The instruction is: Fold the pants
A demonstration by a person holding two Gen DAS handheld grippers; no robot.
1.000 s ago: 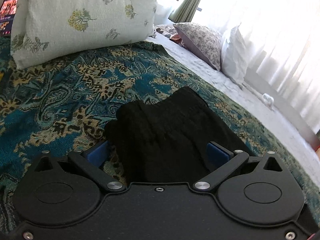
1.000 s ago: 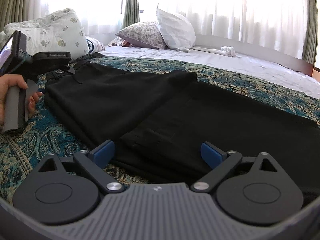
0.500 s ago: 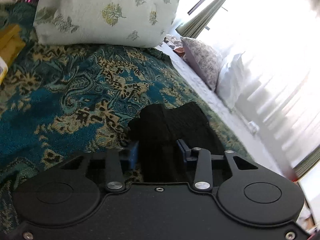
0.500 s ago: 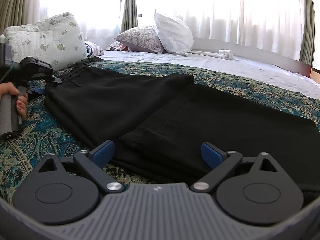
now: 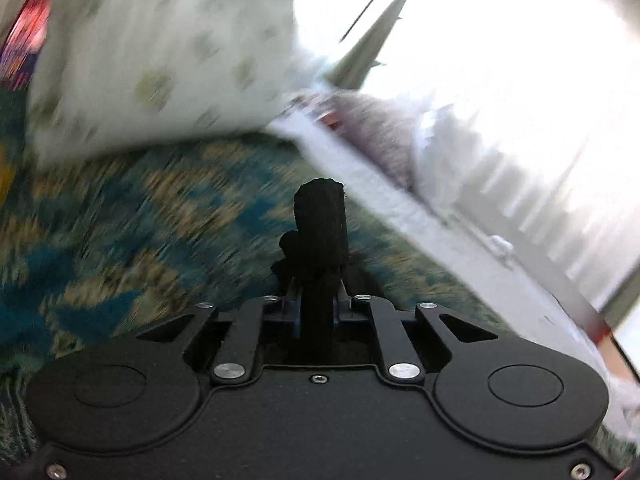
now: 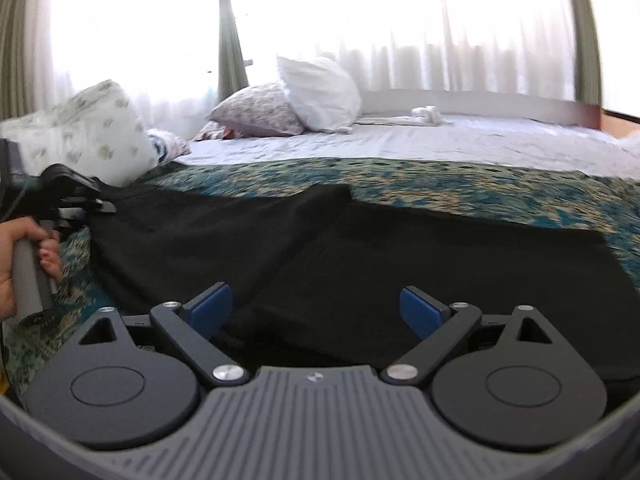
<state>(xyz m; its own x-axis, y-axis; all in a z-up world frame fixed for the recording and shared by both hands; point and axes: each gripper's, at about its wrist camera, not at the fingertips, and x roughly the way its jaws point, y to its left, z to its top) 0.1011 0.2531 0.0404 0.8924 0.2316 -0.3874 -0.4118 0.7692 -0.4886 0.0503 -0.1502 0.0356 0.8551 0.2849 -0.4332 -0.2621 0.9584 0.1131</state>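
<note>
Black pants point(image 6: 360, 248) lie spread across a teal patterned bedspread point(image 6: 460, 188). My left gripper point(image 5: 318, 306) is shut on a bunched corner of the pants point(image 5: 320, 220), which sticks up between the pads. In the right wrist view the left gripper point(image 6: 86, 202) holds the pants' far left end, with a hand on its handle. My right gripper point(image 6: 316, 308) is open, its blue pads point(image 6: 212, 306) astride the pants' near edge, not pinching it.
A floral pillow point(image 6: 88, 132) lies at the left, a patterned pillow point(image 6: 260, 112) and a white pillow point(image 6: 320, 92) behind. A white sheet point(image 6: 440, 140) covers the far half of the bed. Bright curtained windows stand beyond.
My left gripper closed from open onto the pants' corner and is moving fast, so its view is blurred. My right gripper stays open over the near edge.
</note>
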